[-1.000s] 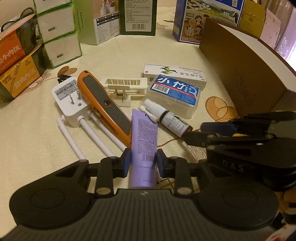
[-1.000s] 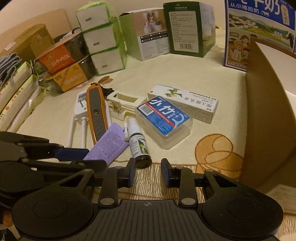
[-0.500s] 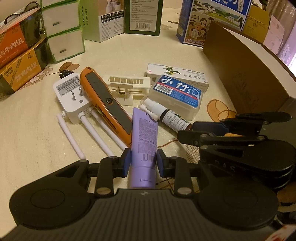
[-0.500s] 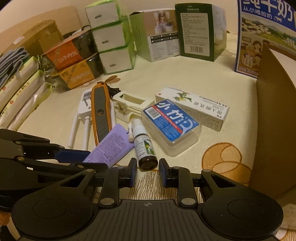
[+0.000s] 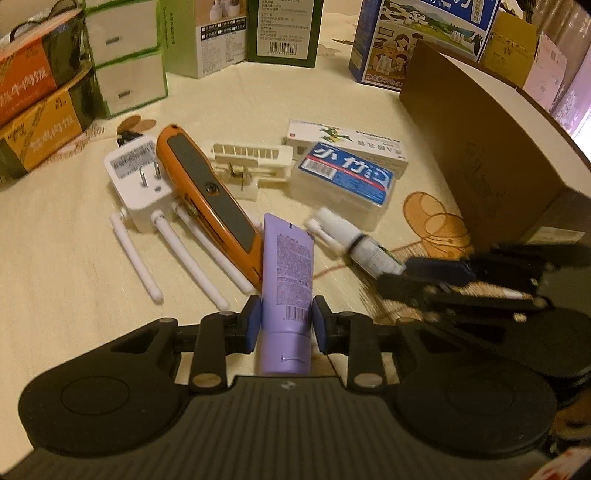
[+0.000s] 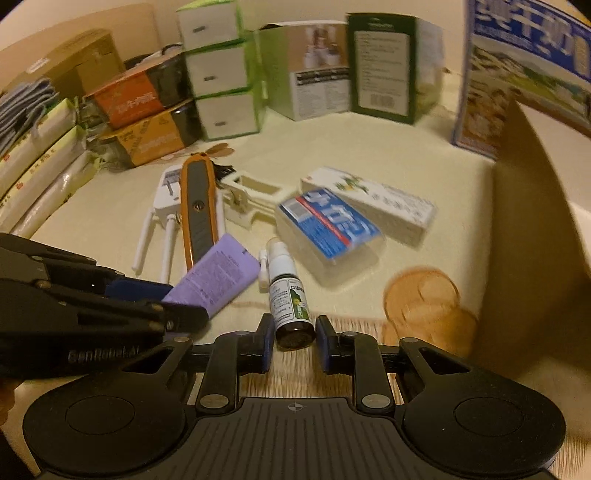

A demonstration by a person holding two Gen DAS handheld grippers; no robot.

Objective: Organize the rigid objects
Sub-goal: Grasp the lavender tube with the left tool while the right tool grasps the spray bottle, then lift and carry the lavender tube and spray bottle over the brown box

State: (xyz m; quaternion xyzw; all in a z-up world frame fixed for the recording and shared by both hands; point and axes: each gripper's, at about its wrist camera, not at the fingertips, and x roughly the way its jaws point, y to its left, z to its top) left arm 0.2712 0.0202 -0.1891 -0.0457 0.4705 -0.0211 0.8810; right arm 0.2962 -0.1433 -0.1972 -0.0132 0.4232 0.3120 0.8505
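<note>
My left gripper [image 5: 284,325] is shut on a purple tube [image 5: 287,280] near its cap end; the tube lies on the cream cloth. My right gripper [image 6: 294,341] is open, its pads either side of the dark base of a small spray bottle [image 6: 288,295], with small gaps showing. The bottle also shows in the left wrist view [image 5: 351,243]. Behind lie an orange utility knife [image 5: 207,199], a white plug adapter [image 5: 138,184], a white plastic holder [image 5: 251,166], a blue-labelled clear box [image 5: 345,181] and a white medicine carton [image 6: 369,201].
A big brown box [image 5: 487,155] stands at the right. Tissue boxes [image 6: 218,74], orange food packs [image 6: 144,122], green cartons [image 6: 384,62] and a milk carton [image 5: 424,33] ring the back. White packets [image 6: 37,162] lie at far left.
My right gripper has moved forward so the spray bottle's base now sits between its pads. My left gripper keeps its hold on the purple tube.
</note>
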